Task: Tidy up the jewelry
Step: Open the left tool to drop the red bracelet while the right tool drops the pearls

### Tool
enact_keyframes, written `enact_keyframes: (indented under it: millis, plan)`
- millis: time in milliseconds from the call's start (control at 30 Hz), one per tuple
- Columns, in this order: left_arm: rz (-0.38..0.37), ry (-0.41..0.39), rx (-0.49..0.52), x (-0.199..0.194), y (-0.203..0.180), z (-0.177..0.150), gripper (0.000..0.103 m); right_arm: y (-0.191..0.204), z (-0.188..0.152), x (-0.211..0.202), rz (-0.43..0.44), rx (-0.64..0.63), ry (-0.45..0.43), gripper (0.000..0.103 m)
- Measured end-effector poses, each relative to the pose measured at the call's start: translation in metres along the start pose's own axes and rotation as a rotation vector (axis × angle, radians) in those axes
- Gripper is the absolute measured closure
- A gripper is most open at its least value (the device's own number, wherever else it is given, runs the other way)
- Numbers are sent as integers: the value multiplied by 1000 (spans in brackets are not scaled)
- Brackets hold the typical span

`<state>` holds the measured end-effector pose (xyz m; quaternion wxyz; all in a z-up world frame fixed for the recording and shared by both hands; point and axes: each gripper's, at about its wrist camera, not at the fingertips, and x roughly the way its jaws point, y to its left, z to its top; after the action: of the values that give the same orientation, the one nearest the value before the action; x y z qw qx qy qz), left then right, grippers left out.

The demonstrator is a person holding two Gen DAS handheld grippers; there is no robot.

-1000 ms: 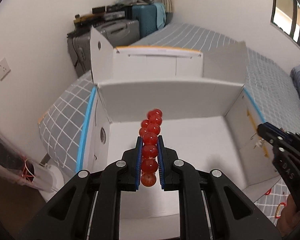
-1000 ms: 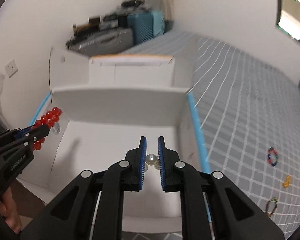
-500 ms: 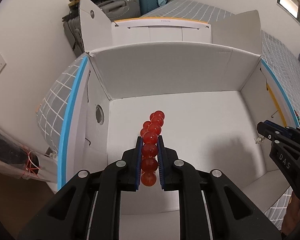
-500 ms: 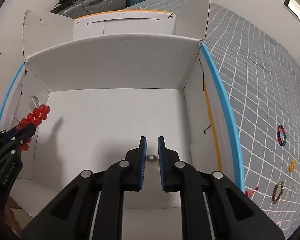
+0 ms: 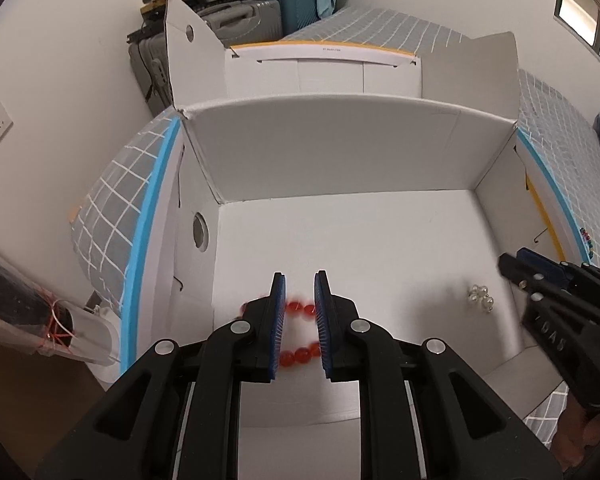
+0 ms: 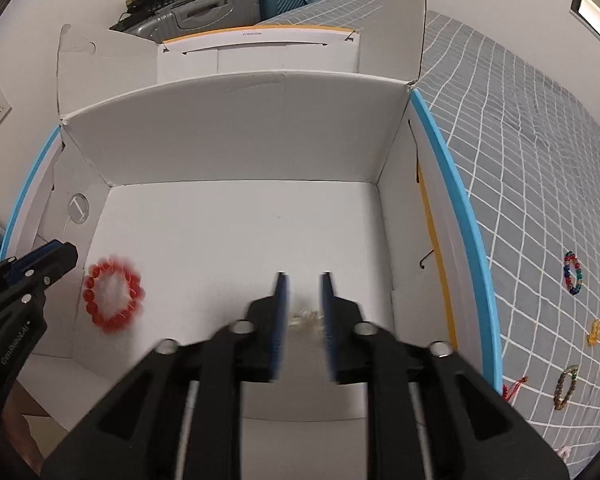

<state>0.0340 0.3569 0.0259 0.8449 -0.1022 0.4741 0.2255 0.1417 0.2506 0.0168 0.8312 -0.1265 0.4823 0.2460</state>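
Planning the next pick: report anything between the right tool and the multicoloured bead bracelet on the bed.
The white cardboard box's blue-edged right wall stands between the open right tool, over the box floor, and the multicoloured bead bracelet on the grey checked bedspread. Nothing else visible intervenes.

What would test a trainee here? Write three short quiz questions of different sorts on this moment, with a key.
1. True or false: the left claw is clamped on the red bead bracelet.
2. Multiple choice: where does the pearl piece lie? A) on the grey bedspread B) on the floor of the white box C) on a suitcase
3. Fill in: beside the box, on the bedspread, lie other pieces, among them a small ____ coloured one.

Key
1. False. Its jaws stand apart and the bracelet lies on the floor of the white box.
2. B, in front of the open right claw.
3. Yellow.
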Motion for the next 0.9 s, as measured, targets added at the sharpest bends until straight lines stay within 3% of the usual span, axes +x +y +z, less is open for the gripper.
enact_keyframes:
  millis: [67,133,200,233,300,500,900]
  plan:
    - [-1,-10,-7,-4,1,0,71,1,0,-6,13,-4,-22,59]
    - [10,-34,-15,-10,3,-1,51,3,0,-13,27,-8,-49,50]
    - [24,-66,-13,-18,3,-3,33,5,-1,-26,22,-24,-104,35]
    - [38,-94,1,-25,3,-4,27,6,-2,-33,20,-31,-140,32]
    - [62,-119,7,-33,3,-5,25,5,-3,-43,28,-29,-178,24]
    - [33,-200,0,-64,6,-9,9,1,-5,-69,21,-22,-272,9]
    - [-6,-314,9,-112,-4,-23,6,-15,-21,-117,-17,7,-413,7]
